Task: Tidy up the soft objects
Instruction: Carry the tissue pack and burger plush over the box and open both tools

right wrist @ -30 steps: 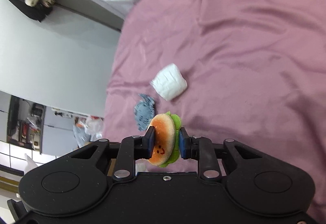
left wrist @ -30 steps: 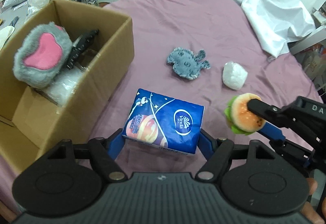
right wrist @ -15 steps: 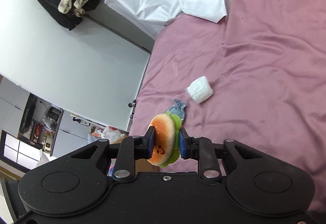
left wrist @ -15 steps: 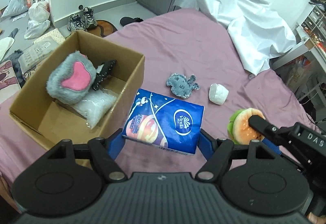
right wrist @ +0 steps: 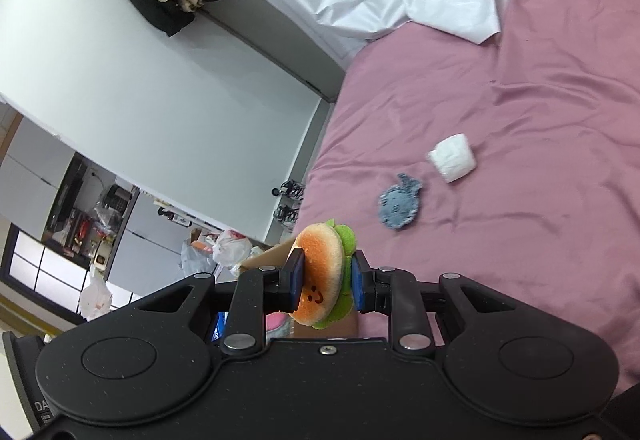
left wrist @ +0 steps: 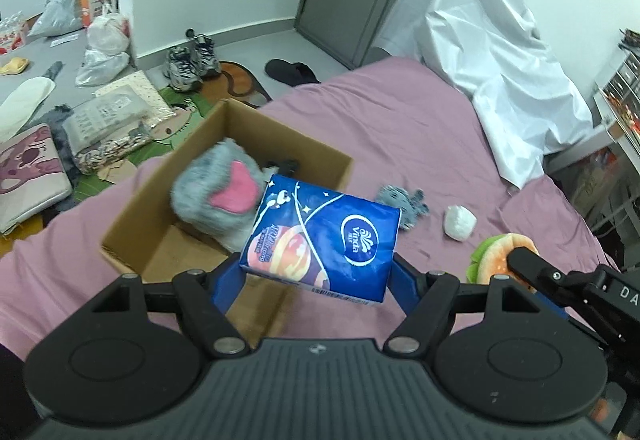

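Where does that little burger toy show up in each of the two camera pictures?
Left wrist view: burger toy at the right edge, pinched in the right claw.
Right wrist view: burger toy low centre, squeezed between that claw's fingers.
Shared landmark: the white wad beside the grey plush.

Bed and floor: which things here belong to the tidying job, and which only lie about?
Job:
- tissue pack in left gripper
- burger plush in right gripper
- cardboard box
- grey plush
- blue-grey toy
- white bundle

Lying about:
- sneakers
- white sheet
- plastic bags
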A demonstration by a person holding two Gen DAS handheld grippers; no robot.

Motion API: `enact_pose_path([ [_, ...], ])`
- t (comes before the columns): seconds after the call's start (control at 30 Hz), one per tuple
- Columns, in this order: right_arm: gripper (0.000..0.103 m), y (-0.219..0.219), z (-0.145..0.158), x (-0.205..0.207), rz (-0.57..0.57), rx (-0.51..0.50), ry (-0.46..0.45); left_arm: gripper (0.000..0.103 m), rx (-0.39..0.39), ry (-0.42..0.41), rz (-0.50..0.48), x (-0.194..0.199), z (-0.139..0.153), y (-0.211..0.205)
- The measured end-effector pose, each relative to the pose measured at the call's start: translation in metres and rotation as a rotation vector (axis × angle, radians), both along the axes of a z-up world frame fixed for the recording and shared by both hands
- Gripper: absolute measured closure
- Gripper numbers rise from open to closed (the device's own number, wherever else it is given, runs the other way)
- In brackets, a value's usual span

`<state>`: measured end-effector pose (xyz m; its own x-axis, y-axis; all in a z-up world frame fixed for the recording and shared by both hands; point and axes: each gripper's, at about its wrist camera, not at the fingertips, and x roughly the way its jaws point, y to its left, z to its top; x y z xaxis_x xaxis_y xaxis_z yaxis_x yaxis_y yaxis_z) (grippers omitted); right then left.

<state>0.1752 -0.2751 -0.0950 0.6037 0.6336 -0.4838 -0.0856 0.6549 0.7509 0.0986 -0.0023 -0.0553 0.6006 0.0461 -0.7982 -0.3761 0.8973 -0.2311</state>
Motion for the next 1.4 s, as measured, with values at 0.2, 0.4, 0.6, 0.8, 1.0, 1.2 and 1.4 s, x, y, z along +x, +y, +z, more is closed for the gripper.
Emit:
enact_pose_path([
  [0.2,0.079,0.025,0.007,-0.003,0.032,-0.013,-0.011,0.029,0.007,-0.003,0.028,-0.006,0.002,0.025],
  [0.4,0.079,0.049,0.011,-0.006,0.062,-0.041,-0.013,0.029,-0.006,0.005,0.055,-0.010,-0.002,0.048],
  [0.6,0.079,0.074,0.013,-0.008,0.094,-0.057,-0.014,0.029,-0.021,0.021,0.072,-0.011,-0.011,0.068],
  [0.8,0.079,0.098,0.013,-0.009,0.135,-0.084,-0.012,0.028,-0.054,0.057,0.081,-0.011,-0.028,0.085],
  [1.0,0.079,0.121,0.008,-0.009,0.168,-0.114,0.007,0.028,-0.084,0.062,0.089,-0.012,-0.041,0.098],
  [1.2,0.078,0.140,0.004,-0.008,0.190,-0.125,0.017,0.026,-0.100,0.070,0.105,-0.011,-0.041,0.114],
  [1.4,0.077,0.153,0.000,-0.010,0.199,-0.128,0.036,0.024,-0.086,0.060,0.119,-0.014,-0.034,0.122],
])
